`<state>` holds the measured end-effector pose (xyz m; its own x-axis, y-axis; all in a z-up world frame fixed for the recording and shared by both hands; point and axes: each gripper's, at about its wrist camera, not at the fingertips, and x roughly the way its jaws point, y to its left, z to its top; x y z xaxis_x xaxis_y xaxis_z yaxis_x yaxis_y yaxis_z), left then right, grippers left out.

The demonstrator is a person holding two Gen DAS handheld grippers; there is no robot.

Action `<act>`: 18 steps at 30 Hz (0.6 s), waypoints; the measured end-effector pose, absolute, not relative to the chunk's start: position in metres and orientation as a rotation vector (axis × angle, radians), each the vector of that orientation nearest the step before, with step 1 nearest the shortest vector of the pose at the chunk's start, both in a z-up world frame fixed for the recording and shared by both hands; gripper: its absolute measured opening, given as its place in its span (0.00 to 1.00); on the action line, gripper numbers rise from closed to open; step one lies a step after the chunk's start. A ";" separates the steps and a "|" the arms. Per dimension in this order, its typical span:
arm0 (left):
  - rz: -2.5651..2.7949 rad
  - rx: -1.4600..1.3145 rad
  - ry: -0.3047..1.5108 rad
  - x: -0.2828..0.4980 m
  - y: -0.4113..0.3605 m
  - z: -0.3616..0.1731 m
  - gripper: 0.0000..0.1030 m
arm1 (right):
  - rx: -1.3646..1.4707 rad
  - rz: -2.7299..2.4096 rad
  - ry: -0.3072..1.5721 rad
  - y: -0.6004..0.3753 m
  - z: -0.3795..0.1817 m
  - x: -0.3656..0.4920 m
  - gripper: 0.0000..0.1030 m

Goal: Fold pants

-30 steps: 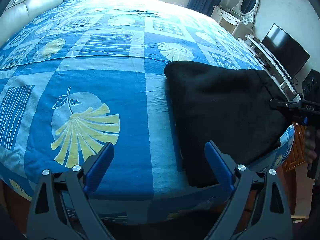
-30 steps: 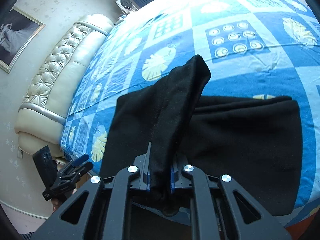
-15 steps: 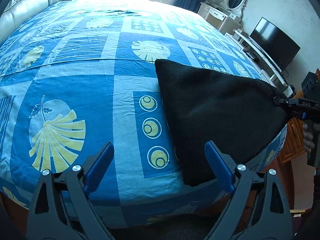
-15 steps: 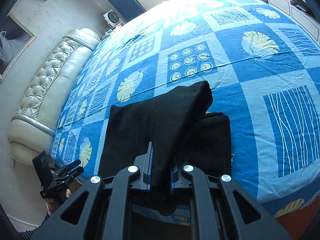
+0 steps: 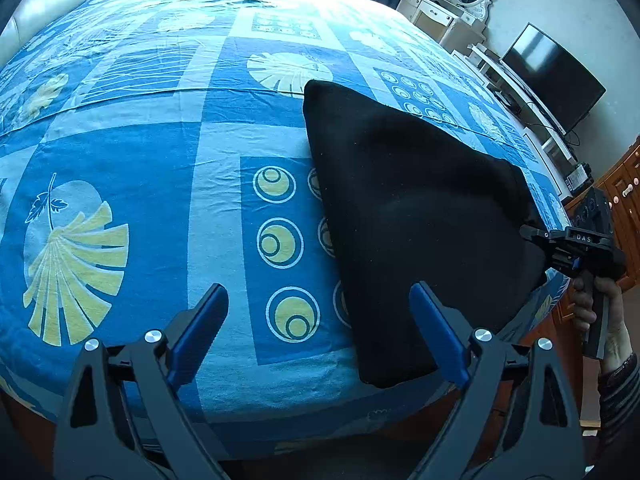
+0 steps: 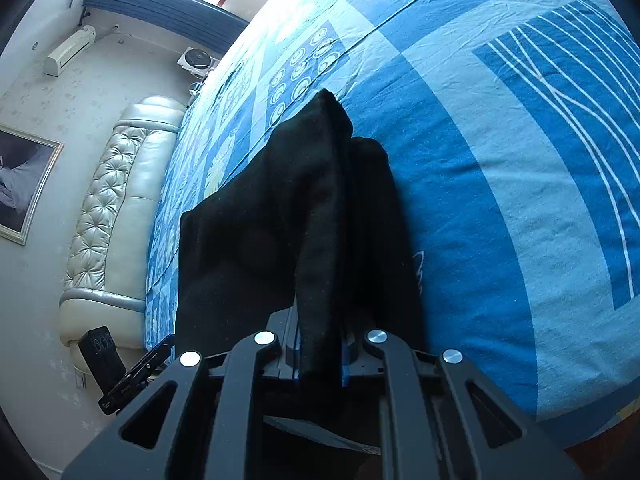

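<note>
Pants: the black pants (image 5: 416, 216) lie on the bed (image 5: 132, 152), near its front edge and toward the right side. One end is lifted off the sheet.
Right gripper: the right gripper (image 6: 320, 360) has its jaws squeezed tight on a bunched end of the pants, and the cloth hangs from it in a raised fold.
Left gripper: the left gripper (image 5: 320, 332) has its jaws wide apart with nothing between them. It hangs over the front edge of the bed, just beside the pants.
Bed: it has a blue sheet with yellow leaves and circles.
Room: a dark TV (image 5: 554, 80) stands by the wall on the right.
</note>
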<state>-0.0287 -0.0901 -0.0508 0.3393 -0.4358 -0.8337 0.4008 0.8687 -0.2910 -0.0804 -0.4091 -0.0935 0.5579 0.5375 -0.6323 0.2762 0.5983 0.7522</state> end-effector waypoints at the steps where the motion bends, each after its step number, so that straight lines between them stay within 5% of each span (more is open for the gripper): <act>1: -0.546 -0.042 1.102 -0.028 -0.090 -0.052 0.89 | 0.956 0.187 1.003 -0.409 -0.093 -0.081 0.13; 18: -0.552 -0.059 1.123 -0.024 -0.094 -0.060 0.89 | 0.949 0.181 0.997 -0.419 -0.090 -0.093 0.17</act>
